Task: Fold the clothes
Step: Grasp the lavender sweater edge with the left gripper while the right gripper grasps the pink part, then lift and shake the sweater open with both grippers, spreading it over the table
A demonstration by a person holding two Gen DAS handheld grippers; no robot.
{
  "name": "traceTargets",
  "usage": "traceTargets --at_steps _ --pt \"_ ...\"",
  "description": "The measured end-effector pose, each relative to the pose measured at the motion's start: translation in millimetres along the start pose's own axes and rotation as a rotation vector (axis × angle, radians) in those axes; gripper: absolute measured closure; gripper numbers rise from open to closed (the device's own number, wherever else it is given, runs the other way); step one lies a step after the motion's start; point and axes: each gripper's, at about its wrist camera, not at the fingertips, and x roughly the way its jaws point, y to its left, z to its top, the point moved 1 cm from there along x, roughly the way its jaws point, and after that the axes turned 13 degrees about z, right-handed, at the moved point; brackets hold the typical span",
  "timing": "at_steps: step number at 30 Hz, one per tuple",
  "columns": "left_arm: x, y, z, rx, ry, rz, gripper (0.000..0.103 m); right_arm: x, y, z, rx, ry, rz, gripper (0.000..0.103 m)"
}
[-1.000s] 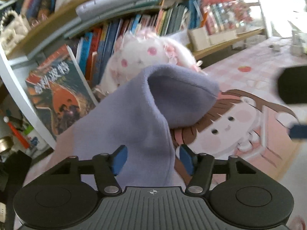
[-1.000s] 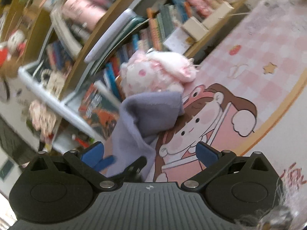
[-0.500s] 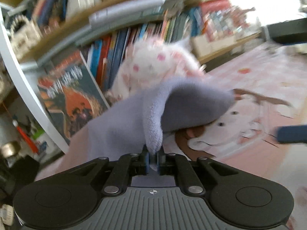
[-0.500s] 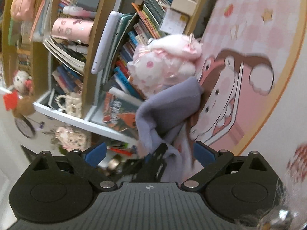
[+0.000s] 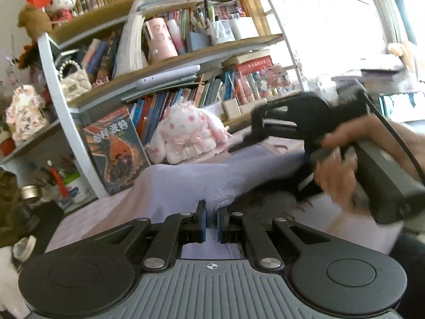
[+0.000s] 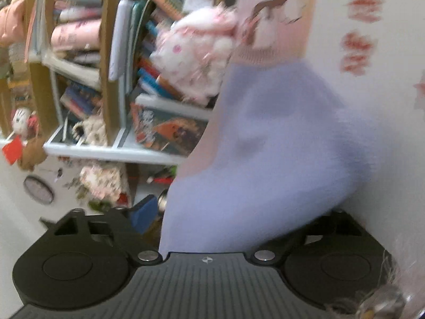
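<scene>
A lilac fleece garment [image 5: 212, 178] is lifted off the table. My left gripper [image 5: 211, 224] is shut on a fold of it, with the cloth pinched between the blue pads. In the right wrist view the same garment [image 6: 265, 146] fills the middle and lies between the spread fingers of my right gripper [image 6: 233, 220]; its left blue pad [image 6: 144, 212] shows, the right one is hidden by cloth. The right gripper also shows in the left wrist view [image 5: 247, 143], held by a hand, at the garment's far right edge.
A bookshelf [image 5: 170, 61] full of books stands close behind. A white and pink plush rabbit [image 5: 186, 133] and a propped book [image 5: 117, 148] sit at its foot. A pink cartoon mat [image 6: 276, 13] covers the table. Jars and pens [image 5: 53, 186] stand at the left.
My left gripper closed on the garment and has lifted it higher. My right gripper swung in from the right and now has the cloth between its open fingers.
</scene>
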Motion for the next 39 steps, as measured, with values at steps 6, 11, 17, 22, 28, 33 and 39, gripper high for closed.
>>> traceTargets --at_steps 6,11,17,22,28,33,39 --pt "-11 -1 1 -0.054 0.005 -0.087 0.097 -31 29 2 -0.172 -0.025 -0.015 0.095" --pt "-28 6 60 -0.146 -0.187 -0.257 0.097 -47 136 21 -0.489 -0.041 0.112 0.095" --pt "-32 76 134 -0.481 -0.387 -0.479 0.097 -30 287 30 -0.842 -0.019 0.288 0.095" --pt "15 118 97 -0.716 -0.236 -0.514 0.097 40 310 25 -0.933 0.116 0.198 0.095" --pt "103 143 -26 -0.860 0.204 -0.352 0.097 158 184 3 -0.892 0.332 -0.168 0.091" --pt "135 176 -76 -0.791 0.357 -0.193 0.097 188 110 -19 -0.838 0.454 -0.263 0.068" --pt "133 197 -95 -0.797 0.413 -0.143 0.093 123 118 -23 -1.021 0.450 -0.218 0.042"
